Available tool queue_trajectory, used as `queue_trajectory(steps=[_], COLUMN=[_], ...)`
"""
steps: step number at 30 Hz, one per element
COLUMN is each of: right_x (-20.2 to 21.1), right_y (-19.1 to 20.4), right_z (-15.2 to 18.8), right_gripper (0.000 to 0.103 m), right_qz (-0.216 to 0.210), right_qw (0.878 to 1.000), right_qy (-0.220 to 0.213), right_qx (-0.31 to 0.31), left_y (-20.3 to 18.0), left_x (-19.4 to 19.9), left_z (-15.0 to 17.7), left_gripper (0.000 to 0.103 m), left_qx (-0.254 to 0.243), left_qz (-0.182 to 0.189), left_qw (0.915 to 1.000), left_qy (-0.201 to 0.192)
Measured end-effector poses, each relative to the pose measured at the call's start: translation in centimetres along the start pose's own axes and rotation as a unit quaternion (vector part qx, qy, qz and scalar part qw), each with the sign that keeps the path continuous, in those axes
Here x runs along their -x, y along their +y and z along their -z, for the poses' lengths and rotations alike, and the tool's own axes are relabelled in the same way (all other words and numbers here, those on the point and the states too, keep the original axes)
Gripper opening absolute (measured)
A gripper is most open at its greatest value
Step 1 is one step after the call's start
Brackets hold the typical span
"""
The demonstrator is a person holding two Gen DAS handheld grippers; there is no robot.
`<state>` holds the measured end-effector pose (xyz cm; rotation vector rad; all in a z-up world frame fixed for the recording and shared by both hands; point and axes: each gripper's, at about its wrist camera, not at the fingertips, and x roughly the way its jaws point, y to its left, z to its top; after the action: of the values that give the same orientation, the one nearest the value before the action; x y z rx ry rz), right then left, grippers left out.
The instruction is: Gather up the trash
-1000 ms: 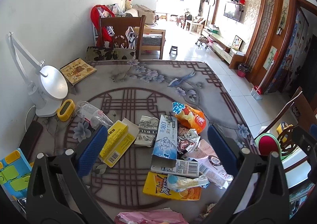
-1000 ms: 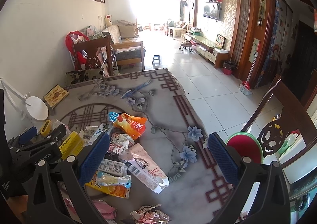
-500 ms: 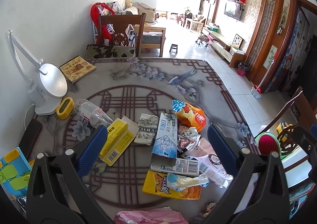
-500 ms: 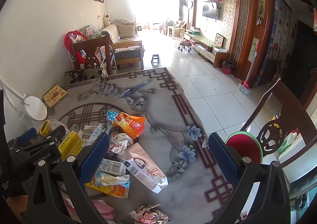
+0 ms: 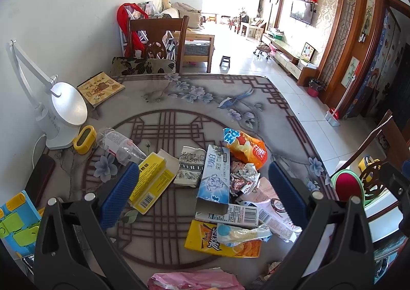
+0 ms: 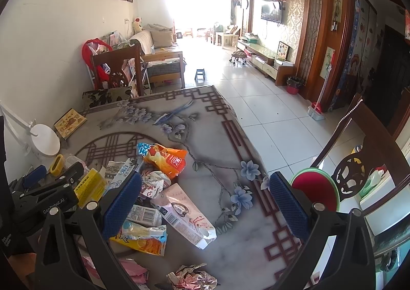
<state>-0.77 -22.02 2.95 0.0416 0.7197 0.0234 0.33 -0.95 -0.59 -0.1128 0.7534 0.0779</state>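
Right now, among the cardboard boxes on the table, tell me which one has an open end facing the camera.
The long light-blue toothpaste box: its near end gapes open and hollow. The yellow barcode box and the flat orange-yellow drink carton show no such opening.

The left gripper (image 5: 203, 195) is held above the table (image 5: 179, 100) with its jaws spread wide, nothing being gripped between the blue pads (image 5: 120, 197). The right gripper (image 6: 205, 206) is likewise held wide apart (also empty) over the table's right-hand side, level with the left one.
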Motion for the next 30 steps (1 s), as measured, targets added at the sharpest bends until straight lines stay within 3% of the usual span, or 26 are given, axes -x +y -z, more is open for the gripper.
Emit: queue_trajectory(steps=[25,28,30], right_x=[-0.4,-1.8,-3.7], right_y=[-0.1,-0.6,-0.9], right_z=[0.5,2.4,4.7], right_gripper=[0.096,0.096,0.096], right_qz=[-0.001,-0.020,-0.034], right_qw=[1.000,0.999,0.996], right_qy=[0.007,0.036,0.083], right_qx=[0.002,0.004,0.013], left_y=[0.1,0.6,1.1], left_x=[-0.2,-0.5,-0.9], left_z=[0.2,0.4,0.6], left_gripper=[0.099,0.099,0.099], left_qx=[-0.006,-0.015,-0.022], left_qz=[0.016,0.019,0.028], left_qw=[0.9999,0.9997,0.9993], left_qy=[0.003,0.004,0.016])
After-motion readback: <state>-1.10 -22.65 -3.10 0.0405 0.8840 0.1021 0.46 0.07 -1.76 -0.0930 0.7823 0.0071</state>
